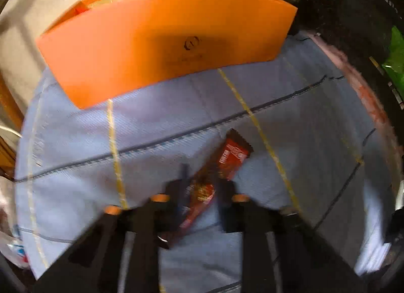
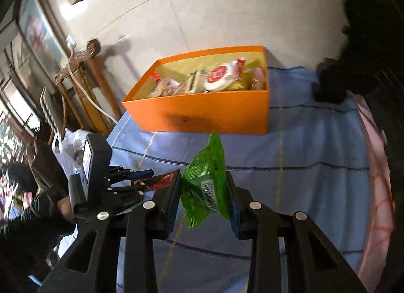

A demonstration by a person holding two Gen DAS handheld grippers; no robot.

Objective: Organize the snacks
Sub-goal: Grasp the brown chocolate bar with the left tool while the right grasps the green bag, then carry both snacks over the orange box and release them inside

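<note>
Left tool (image 1: 202,192): a red snack bar (image 1: 202,194) lies lengthwise between its fingers (image 1: 176,192), over the blue cloth of the table (image 1: 75,154). The view is blurred, so cannot tell whether the fingers pinch the bar or just straddle it. A second red wrapper (image 1: 233,155) sits just ahead of the tool, slightly right, touching or overlapping the bar's far end. Orange box (image 1: 161,45) stands well ahead, packed with snacks, its near wall facing the tool.

Right tool (image 2: 203,192): clenched on a green snack packet (image 2: 205,179), barcode side toward the camera, packet top sticking up past the fingertips, held clear above the cloth. The orange box (image 2: 202,111) is ahead, open top showing a round white-and-red snack (image 2: 219,76) and other packs. The left tool (image 2: 126,184) shows off to the left, with the red bar (image 2: 161,181) at its tips.
</note>
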